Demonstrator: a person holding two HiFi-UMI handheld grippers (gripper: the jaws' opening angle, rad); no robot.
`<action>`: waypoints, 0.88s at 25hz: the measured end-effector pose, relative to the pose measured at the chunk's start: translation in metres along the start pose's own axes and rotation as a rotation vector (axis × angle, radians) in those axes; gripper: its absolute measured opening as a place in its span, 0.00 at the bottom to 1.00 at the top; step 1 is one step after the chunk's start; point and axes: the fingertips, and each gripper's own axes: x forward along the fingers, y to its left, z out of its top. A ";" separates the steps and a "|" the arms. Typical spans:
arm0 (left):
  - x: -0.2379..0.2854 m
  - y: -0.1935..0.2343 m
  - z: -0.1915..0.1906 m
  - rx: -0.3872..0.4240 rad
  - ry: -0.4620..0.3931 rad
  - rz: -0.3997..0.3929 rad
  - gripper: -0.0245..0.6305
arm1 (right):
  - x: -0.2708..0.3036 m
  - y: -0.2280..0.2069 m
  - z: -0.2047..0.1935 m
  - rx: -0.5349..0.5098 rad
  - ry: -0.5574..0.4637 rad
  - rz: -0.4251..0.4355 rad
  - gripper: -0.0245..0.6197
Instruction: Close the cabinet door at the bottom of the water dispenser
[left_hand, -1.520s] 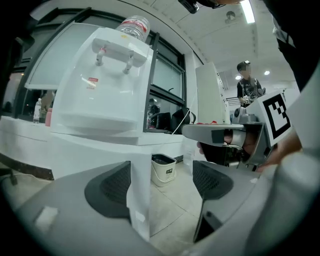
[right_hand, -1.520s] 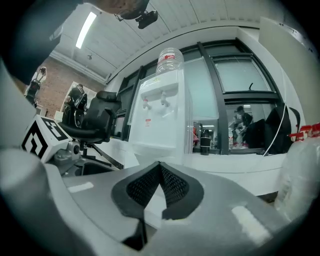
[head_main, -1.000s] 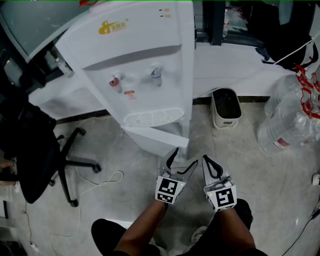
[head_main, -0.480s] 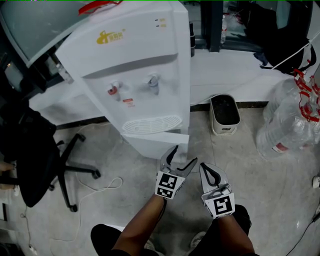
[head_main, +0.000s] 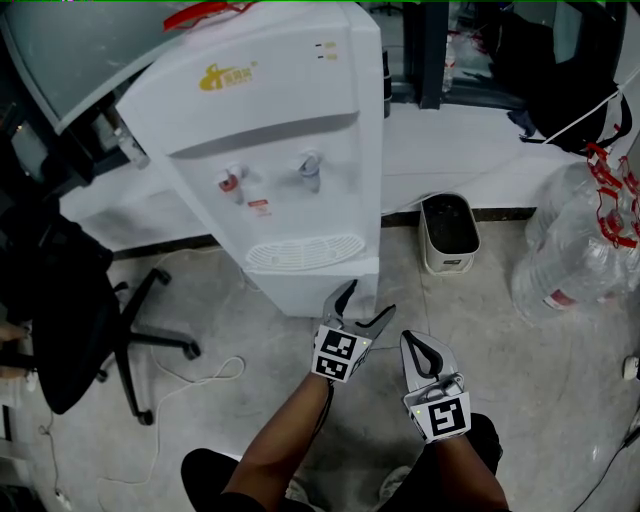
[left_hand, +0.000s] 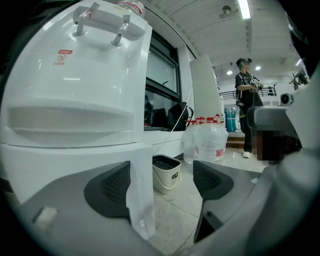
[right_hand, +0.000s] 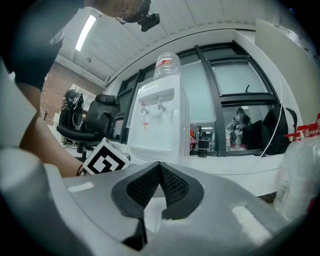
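Note:
The white water dispenser (head_main: 280, 150) stands on the floor with its bottom cabinet door (head_main: 315, 290) almost flush with the body. My left gripper (head_main: 368, 300) is at the door's right edge, open. In the left gripper view the door's free edge (left_hand: 141, 200) stands between the left gripper's (left_hand: 162, 182) jaws, close against the left pad (left_hand: 107, 192) and well apart from the right one. Those jaws have just been opening. My right gripper (head_main: 425, 352) hangs back to the right, shut on nothing; the right gripper's (right_hand: 160, 172) pads meet at the tips.
A black office chair (head_main: 70, 300) stands at the left and a thin cable (head_main: 200, 365) loops on the floor beside it. A small white bin (head_main: 448, 232) sits right of the dispenser. Large water jugs (head_main: 580, 240) stand at the far right. A person (left_hand: 246, 100) stands far off.
The cabinet door has swung in towards the dispenser's body. My left gripper has moved forward with it. The right gripper has hardly moved.

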 end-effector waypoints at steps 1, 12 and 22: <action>0.003 0.002 0.000 0.001 0.004 0.000 0.67 | 0.000 0.001 0.000 -0.003 -0.001 0.003 0.04; 0.015 0.015 0.008 -0.009 0.010 0.011 0.71 | 0.003 0.011 0.010 -0.026 -0.067 0.029 0.04; -0.028 0.001 0.026 -0.004 -0.063 0.028 0.71 | 0.010 0.014 0.013 -0.012 -0.023 0.020 0.04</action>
